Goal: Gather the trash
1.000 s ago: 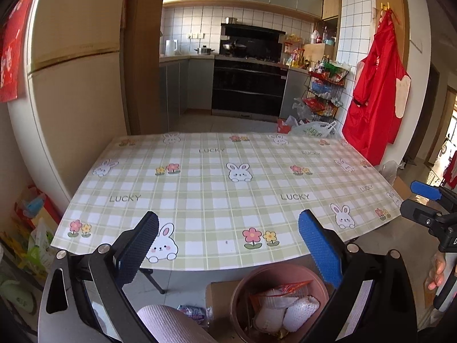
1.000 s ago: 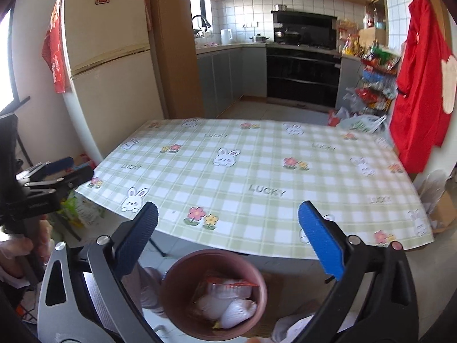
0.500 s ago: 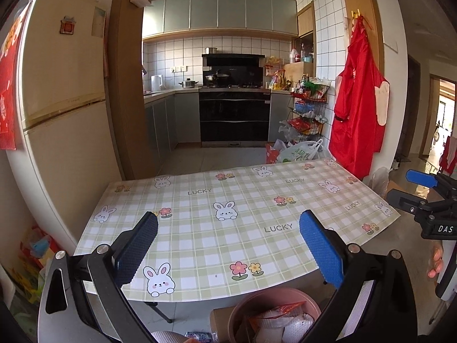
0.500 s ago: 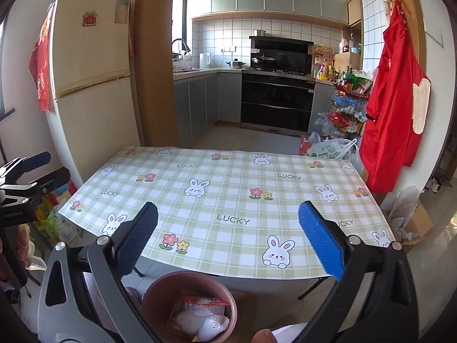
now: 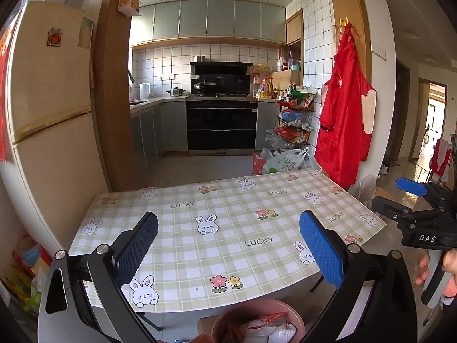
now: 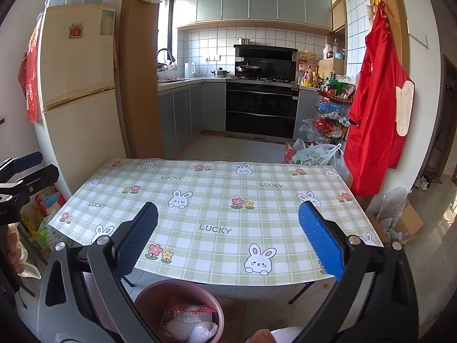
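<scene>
Crinkly plastic wrappers (image 6: 188, 318) fill the pink bin (image 6: 148, 295) below the table (image 6: 285, 245): light, soft, best pinched by a loose edge. Left gripper (image 5: 228, 253) and right gripper (image 6: 228, 247) both gape wide, holding nothing.

A red apron (image 6: 377, 100) hangs right of the checked table (image 6: 217, 214); a cream fridge (image 6: 77, 91) stands left.

Bin (image 6: 177, 291) with trash (image 6: 188, 317) at lower frame, before the surface (image 6: 217, 214); fridge (image 6: 77, 85) left, stove (image 6: 261, 108) behind.
</scene>
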Demonstrator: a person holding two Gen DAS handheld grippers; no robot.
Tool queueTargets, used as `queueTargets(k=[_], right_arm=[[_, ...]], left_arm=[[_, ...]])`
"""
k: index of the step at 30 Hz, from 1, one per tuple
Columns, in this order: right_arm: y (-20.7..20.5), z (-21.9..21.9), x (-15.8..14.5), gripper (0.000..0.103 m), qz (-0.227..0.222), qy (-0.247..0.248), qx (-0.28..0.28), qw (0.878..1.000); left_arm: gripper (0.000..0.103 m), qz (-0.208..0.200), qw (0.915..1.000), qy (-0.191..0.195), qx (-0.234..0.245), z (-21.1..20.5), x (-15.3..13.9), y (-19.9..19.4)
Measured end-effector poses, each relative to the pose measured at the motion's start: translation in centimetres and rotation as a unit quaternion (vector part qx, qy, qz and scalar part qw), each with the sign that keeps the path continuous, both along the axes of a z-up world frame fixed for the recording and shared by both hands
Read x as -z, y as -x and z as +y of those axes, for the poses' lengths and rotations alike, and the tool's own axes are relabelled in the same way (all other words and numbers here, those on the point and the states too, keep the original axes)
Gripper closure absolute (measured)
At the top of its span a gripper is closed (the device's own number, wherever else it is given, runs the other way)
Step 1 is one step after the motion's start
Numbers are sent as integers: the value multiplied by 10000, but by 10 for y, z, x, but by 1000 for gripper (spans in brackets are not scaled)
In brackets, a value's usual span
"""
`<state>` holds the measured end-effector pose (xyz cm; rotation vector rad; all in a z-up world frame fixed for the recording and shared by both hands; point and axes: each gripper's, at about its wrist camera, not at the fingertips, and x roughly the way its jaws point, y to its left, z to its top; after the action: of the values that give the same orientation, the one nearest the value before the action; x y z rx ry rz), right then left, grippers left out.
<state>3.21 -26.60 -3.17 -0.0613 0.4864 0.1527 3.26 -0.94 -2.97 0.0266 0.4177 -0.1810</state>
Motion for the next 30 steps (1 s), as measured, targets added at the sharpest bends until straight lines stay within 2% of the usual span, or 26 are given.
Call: queueTargets(k=[7,30], right_arm=[[1,2,-1,6,-13,111,33,9999],[3,5,-3,6,-46,218,49,9997]], left_arm=[[6,-12,9997,-254,-33,-4,3,-1],[6,-5,9996,-277,-19,-2,3,2]])
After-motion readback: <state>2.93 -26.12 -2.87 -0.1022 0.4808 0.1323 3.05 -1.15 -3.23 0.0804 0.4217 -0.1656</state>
